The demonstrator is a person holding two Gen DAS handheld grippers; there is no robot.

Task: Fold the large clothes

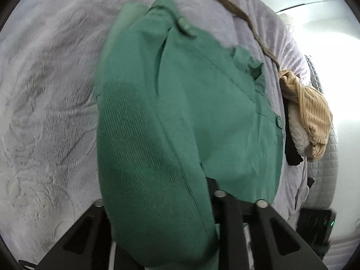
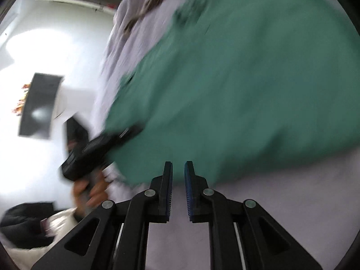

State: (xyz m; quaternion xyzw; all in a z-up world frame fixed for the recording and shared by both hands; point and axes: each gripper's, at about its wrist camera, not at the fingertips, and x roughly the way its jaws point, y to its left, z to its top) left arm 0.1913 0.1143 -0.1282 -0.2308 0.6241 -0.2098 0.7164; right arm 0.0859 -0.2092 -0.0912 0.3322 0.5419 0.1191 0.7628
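A large green garment (image 1: 180,117) lies on a lilac bedspread (image 1: 49,103). In the left wrist view a thick fold of it drapes over my left gripper (image 1: 180,202), whose fingertips are hidden under the cloth; it holds that fold. In the right wrist view the green garment (image 2: 236,85) is blurred and fills the upper right. My right gripper (image 2: 178,168) is empty, its jaws slightly apart, just at the garment's near edge. The left gripper (image 2: 96,148) shows there, held by a hand at the garment's left edge.
A tan striped cloth (image 1: 312,121) and a black item (image 1: 292,148) lie at the bed's right edge. A brown strip (image 1: 243,11) crosses the bedspread at the top. A dark panel (image 2: 40,105) hangs on the white wall left of the bed.
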